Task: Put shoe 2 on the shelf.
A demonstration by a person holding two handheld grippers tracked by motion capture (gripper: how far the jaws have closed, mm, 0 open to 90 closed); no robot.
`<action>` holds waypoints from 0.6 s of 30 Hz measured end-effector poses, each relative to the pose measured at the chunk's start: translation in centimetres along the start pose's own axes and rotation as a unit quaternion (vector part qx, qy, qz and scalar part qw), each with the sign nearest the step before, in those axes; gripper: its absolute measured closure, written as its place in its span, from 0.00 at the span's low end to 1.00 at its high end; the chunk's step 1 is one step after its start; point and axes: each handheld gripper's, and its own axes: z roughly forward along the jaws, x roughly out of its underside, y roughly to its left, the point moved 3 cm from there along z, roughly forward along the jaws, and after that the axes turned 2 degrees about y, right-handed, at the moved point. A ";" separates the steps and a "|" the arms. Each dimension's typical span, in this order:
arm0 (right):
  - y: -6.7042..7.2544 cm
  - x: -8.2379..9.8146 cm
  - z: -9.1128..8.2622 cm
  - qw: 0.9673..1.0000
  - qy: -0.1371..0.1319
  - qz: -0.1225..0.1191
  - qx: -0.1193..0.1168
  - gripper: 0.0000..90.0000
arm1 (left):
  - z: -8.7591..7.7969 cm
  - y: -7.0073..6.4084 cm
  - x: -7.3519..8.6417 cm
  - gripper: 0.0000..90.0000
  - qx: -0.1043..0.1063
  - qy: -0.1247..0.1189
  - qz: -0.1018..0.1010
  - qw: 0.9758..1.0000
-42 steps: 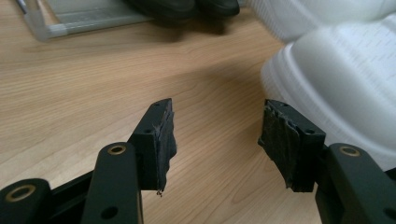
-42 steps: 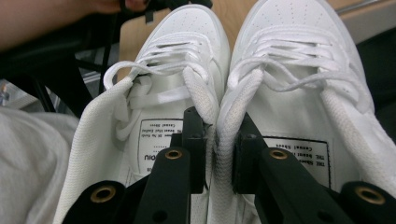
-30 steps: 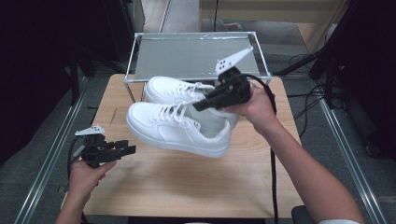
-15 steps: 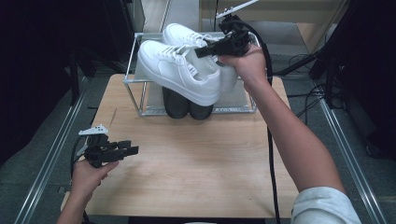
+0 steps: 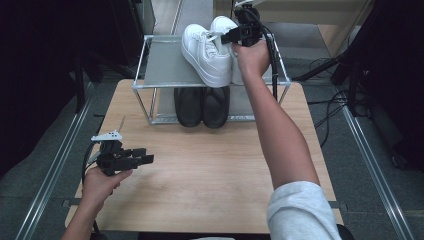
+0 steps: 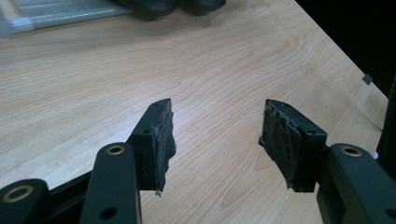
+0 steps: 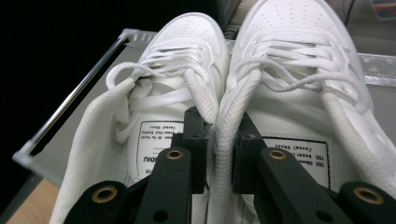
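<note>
Nearest, the left hand-held gripper (image 5: 142, 159) is held released just above the desk (image 5: 210, 165), nothing between its pads. Farther off, the right hand-held gripper (image 7: 218, 140) is clenched on the touching inner collars of the white sneakers (image 7: 261, 79), whose toes point away from it. Beneath it the rack's upper shelf (image 5: 162, 65) is seen, and lower down a pair of black shoes (image 5: 202, 105).

White sneakers (image 7: 224, 93): heels and soles cut off by the right gripper view's lower edge; insole label print too small to read. Black shoes (image 5: 202, 106) on the rack's lower shelf: rear halves hidden under the top shelf (image 5: 165, 65); cropped at the left gripper view's top edge.
</note>
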 end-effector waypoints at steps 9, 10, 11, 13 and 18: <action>1.0 -0.7 2.2 0.994 0.005 0.074 0.081 0.89 | 0.7 -0.1 -0.7 0.49 0.012 0.004 0.014 1.000; 1.1 -0.8 2.3 0.993 0.007 0.075 0.087 0.89 | 0.8 -0.1 -0.8 0.49 0.013 0.004 0.014 1.000; 1.4 -0.8 2.4 0.993 0.007 0.080 0.090 0.89 | 0.8 -0.1 -0.9 0.49 0.012 0.003 0.013 1.000; 1.8 -0.9 2.6 0.993 0.013 0.077 0.091 0.88 | 0.9 0.0 -0.9 0.49 0.015 0.005 0.010 1.000; 2.4 -0.7 2.7 0.993 0.026 0.066 0.092 0.83 | 1.2 -0.3 -1.1 0.49 0.014 0.010 0.016 1.000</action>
